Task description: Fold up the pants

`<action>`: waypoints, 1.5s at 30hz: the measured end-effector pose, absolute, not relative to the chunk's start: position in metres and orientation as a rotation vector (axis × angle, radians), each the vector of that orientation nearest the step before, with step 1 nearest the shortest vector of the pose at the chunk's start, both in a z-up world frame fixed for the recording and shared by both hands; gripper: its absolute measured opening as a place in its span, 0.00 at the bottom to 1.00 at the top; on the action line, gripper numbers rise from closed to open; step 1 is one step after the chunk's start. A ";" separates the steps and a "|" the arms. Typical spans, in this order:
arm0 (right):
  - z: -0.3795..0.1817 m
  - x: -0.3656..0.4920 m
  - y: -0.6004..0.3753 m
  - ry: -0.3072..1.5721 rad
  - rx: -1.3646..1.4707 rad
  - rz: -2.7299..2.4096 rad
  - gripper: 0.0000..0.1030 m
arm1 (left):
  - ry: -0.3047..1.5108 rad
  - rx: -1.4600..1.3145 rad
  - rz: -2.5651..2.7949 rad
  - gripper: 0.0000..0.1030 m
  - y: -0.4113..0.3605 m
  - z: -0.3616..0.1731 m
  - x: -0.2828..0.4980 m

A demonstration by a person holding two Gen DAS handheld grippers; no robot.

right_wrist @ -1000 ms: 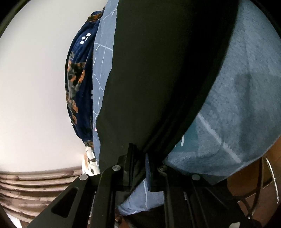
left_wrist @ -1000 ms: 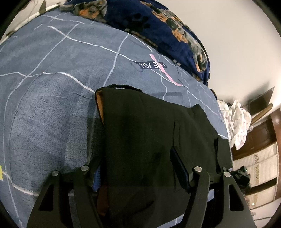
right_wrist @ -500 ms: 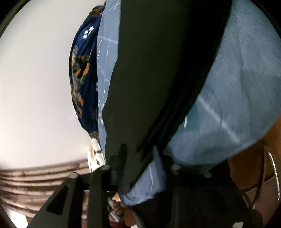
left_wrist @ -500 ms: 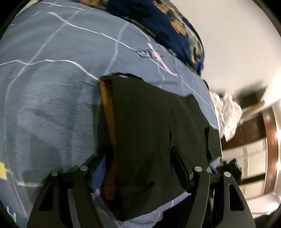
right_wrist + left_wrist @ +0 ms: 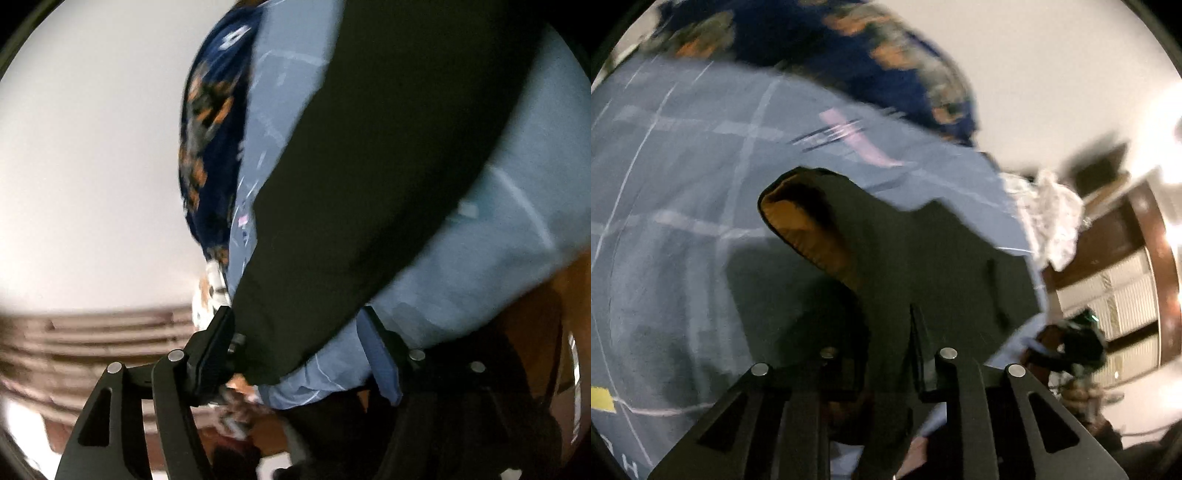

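Note:
The dark pants lie on the blue-grey bed sheet. One end is lifted into a hump that shows the orange lining. My left gripper is closing, its jaws nearly together with bunched pants fabric pinched between them. In the right wrist view the pants stretch away as a dark band over the sheet. My right gripper is opening. Its jaws stand wide, with the pants' near edge and a fold of sheet between the pads but not pressed.
A dark blue patterned blanket lies bunched along the far side of the bed against a pale wall. A heap of white laundry sits past the bed's right corner, beside dark wooden furniture. Brown slatted woodwork is at the right view's lower left.
The left jaws went from wide apart to nearly shut on the pants and rose, pulling the orange-lined end up. The right jaws let go of the pants' edge and spread wide.

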State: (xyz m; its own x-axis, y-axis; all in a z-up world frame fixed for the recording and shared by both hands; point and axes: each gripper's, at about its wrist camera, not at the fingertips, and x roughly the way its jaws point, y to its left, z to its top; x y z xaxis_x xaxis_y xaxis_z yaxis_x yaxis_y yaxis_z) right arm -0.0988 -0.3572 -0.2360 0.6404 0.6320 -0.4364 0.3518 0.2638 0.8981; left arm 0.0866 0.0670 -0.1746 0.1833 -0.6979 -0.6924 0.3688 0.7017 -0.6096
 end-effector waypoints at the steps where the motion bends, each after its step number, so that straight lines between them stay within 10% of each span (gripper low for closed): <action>1: -0.231 -0.086 -0.348 0.940 1.287 0.264 0.66 | 1.142 -0.318 -0.797 0.20 0.054 -0.160 0.082; 10: -0.228 -0.028 -0.310 0.892 1.259 0.554 0.80 | 1.155 -0.290 -0.949 0.20 -0.063 -0.137 0.078; 18: -0.252 -0.029 -0.316 0.849 1.387 0.623 0.90 | 1.239 -0.434 -1.056 0.40 -0.105 -0.152 0.091; 33: -0.247 -0.016 -0.306 0.979 1.210 0.493 0.95 | 1.158 -0.342 -0.952 0.55 -0.059 -0.153 0.062; 34: -0.246 -0.015 -0.303 0.993 1.177 0.481 0.91 | 1.166 -0.334 -0.922 0.55 -0.050 -0.160 0.059; 36: -0.247 -0.010 -0.294 1.057 1.091 0.446 0.57 | 1.176 -0.315 -0.878 0.55 -0.039 -0.169 0.055; 37: -0.249 -0.009 -0.293 1.086 1.062 0.424 0.24 | 1.186 -0.316 -0.862 0.55 -0.036 -0.174 0.055; 38: -0.250 -0.008 -0.294 1.093 1.072 0.429 0.15 | 1.204 -0.325 -0.845 0.55 -0.032 -0.180 0.056; 45: -0.180 -0.010 -0.352 0.944 0.961 0.415 0.12 | 1.197 -0.324 -0.822 0.55 -0.030 -0.175 0.059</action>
